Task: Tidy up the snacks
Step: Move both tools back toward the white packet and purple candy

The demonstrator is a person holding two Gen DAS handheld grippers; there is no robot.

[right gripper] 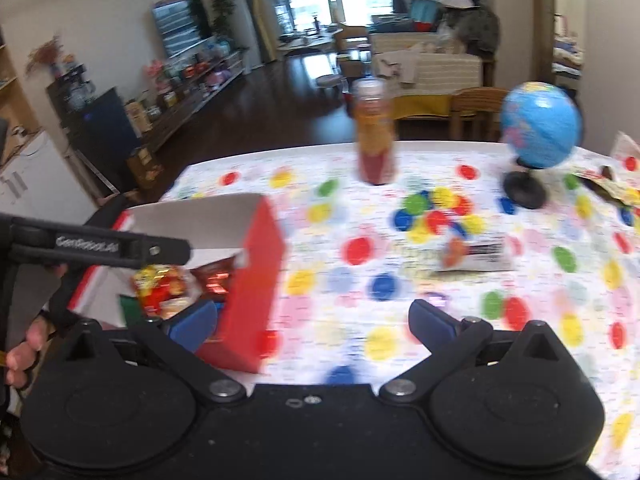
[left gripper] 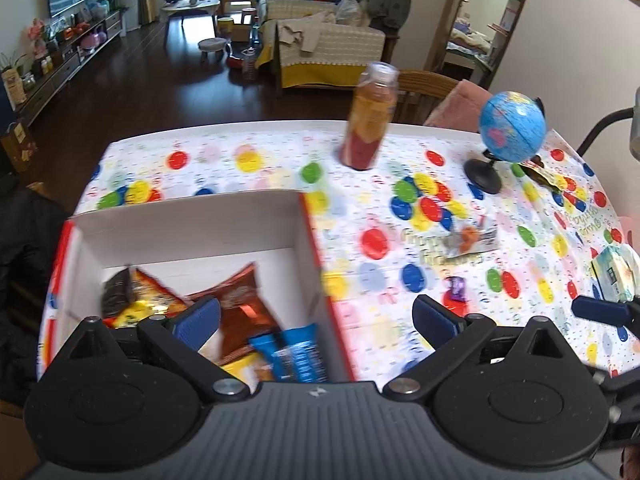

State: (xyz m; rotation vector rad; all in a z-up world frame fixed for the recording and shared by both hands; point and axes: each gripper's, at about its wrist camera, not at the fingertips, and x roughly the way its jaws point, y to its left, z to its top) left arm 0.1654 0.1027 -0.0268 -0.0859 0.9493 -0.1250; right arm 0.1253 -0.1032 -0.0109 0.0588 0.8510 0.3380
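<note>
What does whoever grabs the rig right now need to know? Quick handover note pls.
Left hand-held gripper: open, empty, over the box's right wall.
Right hand-held gripper: open, empty, just right of the box.
Box: already holds several snack packs, including an orange-red bag and a blue packet.
Left on the tablecloth: a clear-wrapped orange snack, a small purple-wrapped candy, and a wrapper beside the globe.
The bottle stands upright at the far edge; the tissue pack sits far right. Whether either goes in the box is unclear.
</note>
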